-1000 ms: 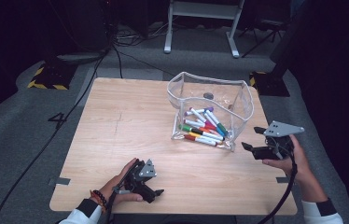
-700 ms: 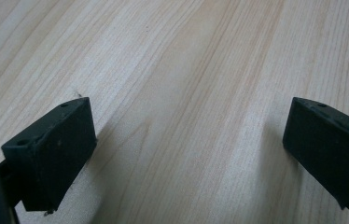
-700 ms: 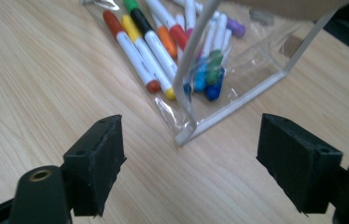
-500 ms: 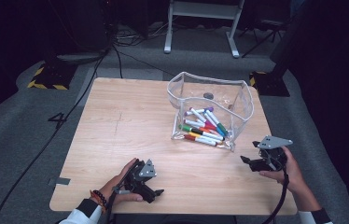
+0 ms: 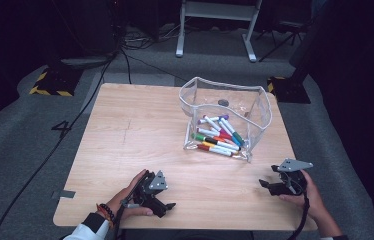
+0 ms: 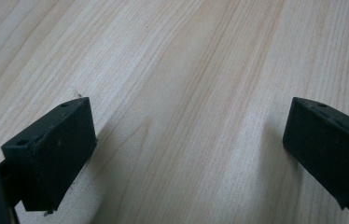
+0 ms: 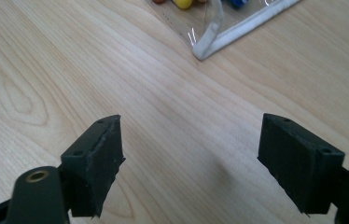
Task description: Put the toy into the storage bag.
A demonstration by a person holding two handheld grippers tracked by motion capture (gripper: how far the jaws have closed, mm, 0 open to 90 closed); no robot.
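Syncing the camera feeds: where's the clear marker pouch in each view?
High view: clear pouch right of table centre, markers inside.
Left gripper view: bare wood between open jaws, no pouch.
Right gripper view: its white-edged corner at top, right of centre.
Shared landmark: the light wood tabletop.

A black "4" [image 5: 61, 129] is marked on the grey floor [image 5: 20, 150], left of the table; yellow-and-black hazard striping [image 5: 50, 85] sits farther off on the left; nothing else is readable.
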